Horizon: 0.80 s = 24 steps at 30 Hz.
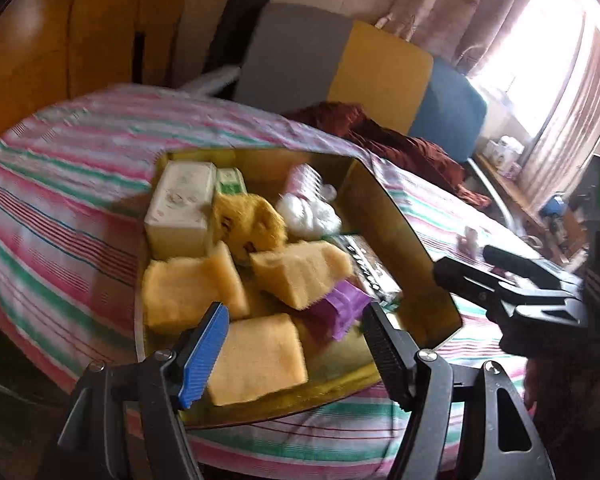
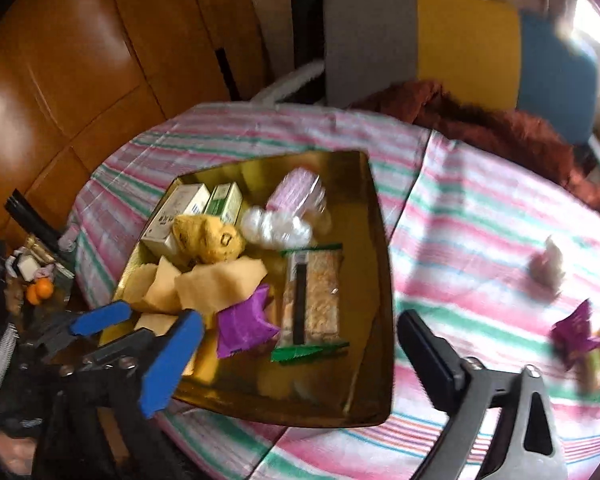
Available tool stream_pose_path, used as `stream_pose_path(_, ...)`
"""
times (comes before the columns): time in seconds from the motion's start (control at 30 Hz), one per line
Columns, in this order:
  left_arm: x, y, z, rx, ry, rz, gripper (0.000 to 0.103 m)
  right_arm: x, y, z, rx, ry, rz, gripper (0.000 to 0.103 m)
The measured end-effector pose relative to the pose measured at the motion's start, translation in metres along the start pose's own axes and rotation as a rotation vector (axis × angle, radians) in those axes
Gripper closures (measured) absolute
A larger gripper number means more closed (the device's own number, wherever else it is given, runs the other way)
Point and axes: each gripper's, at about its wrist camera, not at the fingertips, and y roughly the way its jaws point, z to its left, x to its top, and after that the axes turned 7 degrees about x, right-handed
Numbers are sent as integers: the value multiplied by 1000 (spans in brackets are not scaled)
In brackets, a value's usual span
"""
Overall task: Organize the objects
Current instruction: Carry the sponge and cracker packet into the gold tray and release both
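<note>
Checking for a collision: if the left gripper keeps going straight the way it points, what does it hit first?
Probably the nearest yellow sponge in the gold tray; it lies between the open left gripper fingers. Depth is uncertain.

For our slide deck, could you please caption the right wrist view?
Open right gripper above gold tray of sponges and packets on striped cloth.

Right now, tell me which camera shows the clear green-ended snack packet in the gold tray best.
The right wrist view: the clear green-ended snack packet lies fully exposed in the gold tray. In the left wrist view the packet is mostly hidden behind a yellow sponge.
</note>
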Motion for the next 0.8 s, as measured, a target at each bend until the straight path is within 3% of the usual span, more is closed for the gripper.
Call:
stream_pose_path(0.2, -1, -25, -12, 125, 62, -134, 33, -8, -18, 11, -231, -80, -146, 0)
stream_pose_path(0.27, 0, -29, -13, 144, 67, -150, 33, -10, -24, 10, -273, -100, -182, 0)
stream_pose_path(0.4, 0, -30, -16, 188, 68, -157, 33, -12, -30, 2, -221, -77, -193, 0)
stream_pose_path(0.6, -4, -27, -20, 213, 87, -137, 33, -28, -38, 4, -232, -110, -227, 0)
stream_pose_path(0.7, -6, -26, -21, 199, 85, -124, 33, -36, -40, 3, -224, -107, -245, 0)
stream_pose_path(0.8, -8, -26, -23, 175, 88, -117, 33, -39, -34, -2, -206, -90, -196, 0)
